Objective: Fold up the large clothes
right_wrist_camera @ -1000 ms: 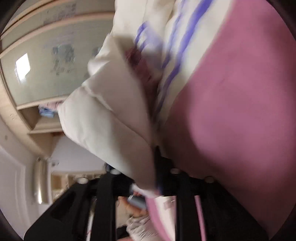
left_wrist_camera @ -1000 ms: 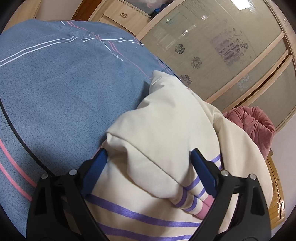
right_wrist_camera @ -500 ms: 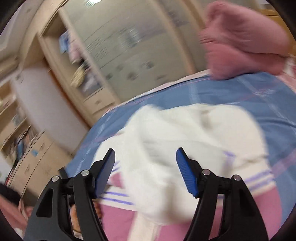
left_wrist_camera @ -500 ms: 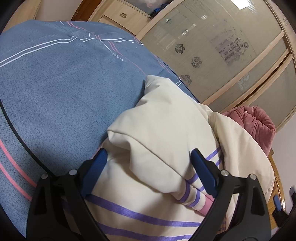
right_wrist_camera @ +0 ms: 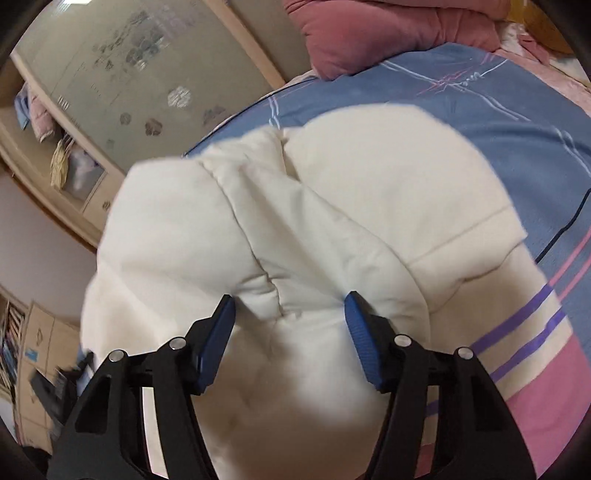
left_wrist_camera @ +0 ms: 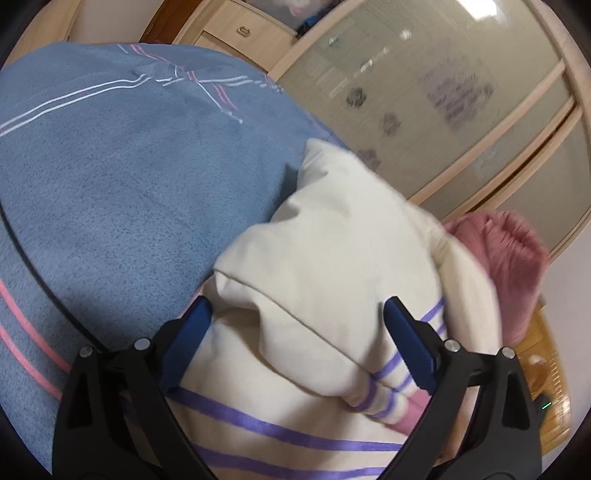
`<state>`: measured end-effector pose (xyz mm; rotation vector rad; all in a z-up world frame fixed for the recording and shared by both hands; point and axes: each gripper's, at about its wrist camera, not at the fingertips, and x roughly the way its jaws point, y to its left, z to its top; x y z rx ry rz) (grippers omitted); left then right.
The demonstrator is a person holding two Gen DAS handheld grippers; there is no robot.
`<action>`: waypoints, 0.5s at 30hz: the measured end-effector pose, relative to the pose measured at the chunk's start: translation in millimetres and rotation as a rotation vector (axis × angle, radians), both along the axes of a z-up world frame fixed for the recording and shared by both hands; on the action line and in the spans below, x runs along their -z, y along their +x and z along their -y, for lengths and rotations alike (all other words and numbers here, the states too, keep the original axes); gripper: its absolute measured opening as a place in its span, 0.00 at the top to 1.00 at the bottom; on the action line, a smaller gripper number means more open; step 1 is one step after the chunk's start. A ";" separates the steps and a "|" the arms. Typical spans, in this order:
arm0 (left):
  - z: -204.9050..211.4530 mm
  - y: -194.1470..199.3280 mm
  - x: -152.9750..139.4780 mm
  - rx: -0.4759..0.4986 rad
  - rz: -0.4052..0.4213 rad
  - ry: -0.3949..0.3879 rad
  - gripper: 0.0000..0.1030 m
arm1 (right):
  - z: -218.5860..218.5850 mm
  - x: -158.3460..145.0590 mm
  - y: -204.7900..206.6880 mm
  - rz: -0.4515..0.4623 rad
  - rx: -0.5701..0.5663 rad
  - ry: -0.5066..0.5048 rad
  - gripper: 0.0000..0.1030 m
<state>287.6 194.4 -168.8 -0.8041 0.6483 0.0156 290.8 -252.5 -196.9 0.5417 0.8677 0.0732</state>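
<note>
Garment (left_wrist_camera: 332, 258): cream, purple-striped with a pink band, bunched on the blue bedspread (left_wrist_camera: 110, 166). Pink cushion (right_wrist_camera: 369, 33) beyond it. Left gripper (left_wrist_camera: 297, 325): jaws wide over the cream folds, gripping nothing. Right gripper (right_wrist_camera: 290, 314): jaws just closing slightly yet still apart, straddling a fold, pads not pressing.

Far and left of the bunched cream garment (left_wrist_camera: 332, 266), the blue bedspread (left_wrist_camera: 122, 177) lies bare; a pink cushion (right_wrist_camera: 369, 33) blocks the far edge.

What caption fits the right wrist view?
Open right gripper above a cream sweatshirt on a blue bedspread.
</note>
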 end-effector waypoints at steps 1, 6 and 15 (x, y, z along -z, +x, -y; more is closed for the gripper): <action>-4.9 -9.1 -5.9 -0.020 0.040 -0.043 0.07 | -4.2 -1.5 -2.3 0.004 -0.014 -0.017 0.38; 16.3 -50.3 -64.7 -0.051 0.140 0.058 0.07 | -12.5 -47.5 -39.0 0.125 -0.160 0.078 0.34; 215.9 -31.3 -108.6 0.437 0.110 0.225 0.37 | 32.4 -86.9 -42.8 0.255 -0.131 0.163 0.40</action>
